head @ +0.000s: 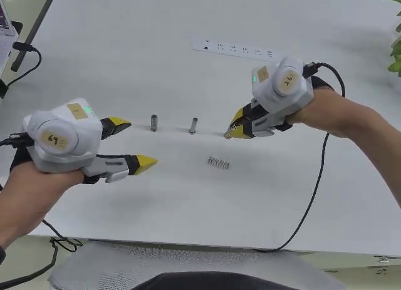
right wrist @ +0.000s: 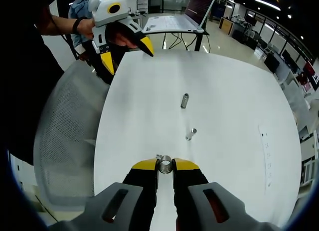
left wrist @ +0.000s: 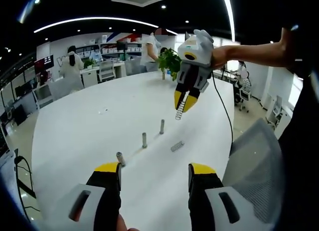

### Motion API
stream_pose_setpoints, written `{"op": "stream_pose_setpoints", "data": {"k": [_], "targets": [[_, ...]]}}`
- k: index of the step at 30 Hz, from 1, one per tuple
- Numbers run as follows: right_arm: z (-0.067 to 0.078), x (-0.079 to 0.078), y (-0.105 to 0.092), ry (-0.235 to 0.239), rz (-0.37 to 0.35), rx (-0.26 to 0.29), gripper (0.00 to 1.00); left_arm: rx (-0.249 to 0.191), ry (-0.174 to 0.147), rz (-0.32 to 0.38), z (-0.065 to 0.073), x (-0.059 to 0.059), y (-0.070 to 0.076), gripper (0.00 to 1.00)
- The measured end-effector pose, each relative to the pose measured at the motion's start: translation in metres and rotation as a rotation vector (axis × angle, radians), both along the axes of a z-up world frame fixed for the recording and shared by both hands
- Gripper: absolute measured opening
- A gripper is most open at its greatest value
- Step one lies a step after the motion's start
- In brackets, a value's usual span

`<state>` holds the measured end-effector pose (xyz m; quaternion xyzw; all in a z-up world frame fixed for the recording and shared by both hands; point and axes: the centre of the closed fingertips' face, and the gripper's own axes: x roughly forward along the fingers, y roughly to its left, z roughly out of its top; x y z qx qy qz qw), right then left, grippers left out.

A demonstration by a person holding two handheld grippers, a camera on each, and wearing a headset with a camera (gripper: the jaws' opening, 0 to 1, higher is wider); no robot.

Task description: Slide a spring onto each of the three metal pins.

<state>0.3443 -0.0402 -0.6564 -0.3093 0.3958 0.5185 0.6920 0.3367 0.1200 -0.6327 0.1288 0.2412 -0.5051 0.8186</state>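
The white counter (head: 188, 46) is slick. The left claw (head: 139, 141) hangs spread; the right claw (head: 236, 124) pinches a spring (right wrist: 165, 164) near the pins (head: 193, 125). Tilted, it could snag a pin tip and skitter off (a loose spring (head: 218, 163) lies nearby).

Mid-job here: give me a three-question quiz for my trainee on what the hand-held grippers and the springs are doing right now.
1. True or false: the left hand-held gripper is shut on a spring.
2. The right hand-held gripper holds: A) a steel screw, B) a small metal coil spring, C) nothing.
3. How many springs lie loose on the white table?
Key: 1 false, its jaws stand open and empty. 2 B. 3 one loose coil spring.
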Motion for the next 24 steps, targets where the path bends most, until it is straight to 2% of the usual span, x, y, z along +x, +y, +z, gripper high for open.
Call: {"op": "stream_pose_setpoints", "data": {"k": [13, 15, 24], "targets": [[-0.011, 0.024, 0.007, -0.003, -0.01, -0.005, 0.09, 0.003, 0.008, 0.075, -0.003, 0.007, 0.03, 0.55], [-0.014, 0.032, 0.006, -0.008, -0.016, -0.009, 0.09, 0.004, 0.011, 0.085, -0.004, 0.008, 0.033, 0.56], [-0.018, 0.043, 0.012, -0.011, -0.03, -0.012, 0.09, 0.018, 0.042, 0.115, -0.016, 0.006, 0.046, 0.59]]}}
